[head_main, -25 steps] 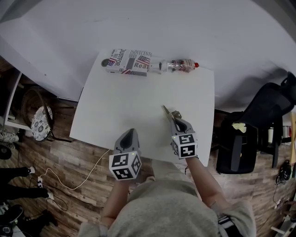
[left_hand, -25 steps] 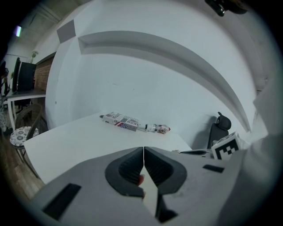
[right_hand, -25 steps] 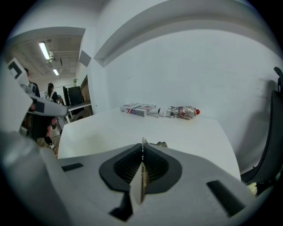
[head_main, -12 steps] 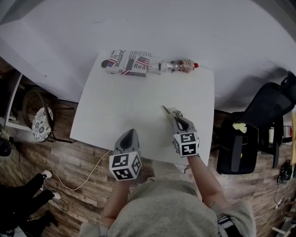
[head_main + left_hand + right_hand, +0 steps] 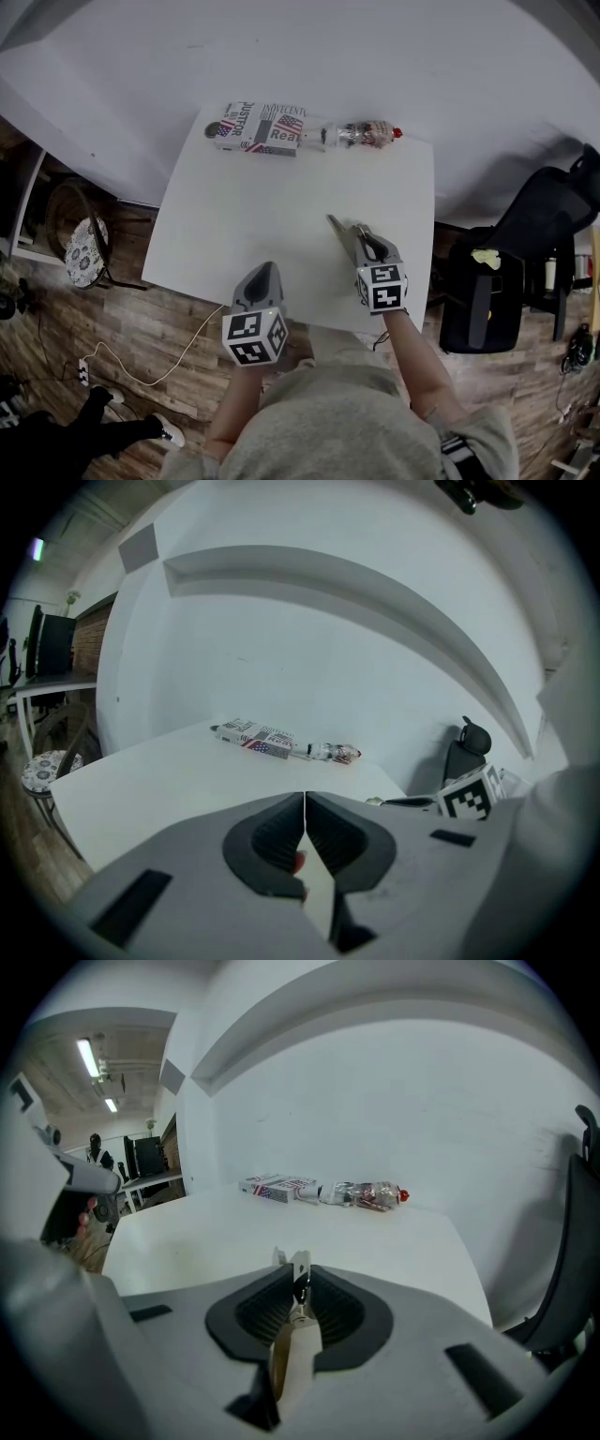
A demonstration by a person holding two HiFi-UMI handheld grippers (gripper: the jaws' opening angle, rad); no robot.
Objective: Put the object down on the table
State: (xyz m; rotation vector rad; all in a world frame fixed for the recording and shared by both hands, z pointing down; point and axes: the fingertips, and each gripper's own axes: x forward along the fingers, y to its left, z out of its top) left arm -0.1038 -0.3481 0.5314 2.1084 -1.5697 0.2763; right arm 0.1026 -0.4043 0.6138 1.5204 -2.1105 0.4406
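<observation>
Over near edge of square white table point(image 5: 234, 216): left gripper point(image 5: 266, 270), jaws pressed together on nothing. Above the table's near right corner: right gripper point(image 5: 360, 236), clamped on slim pale-handled metal tool point(image 5: 336, 224), tip aimed toward the table's middle; contact with tabletop unclear. Along the table's far edge: flag-printed flat carton point(image 5: 258, 127), just beside clear red-capped plastic bottle point(image 5: 367, 133).

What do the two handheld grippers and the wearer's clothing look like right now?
The left gripper and the right gripper are both light grey, wedge-shaped shells that taper forward. Each carries a white cube with black square markers at its back end. The pads inside are dark and ribbed. The person wears a greyish top.
</observation>
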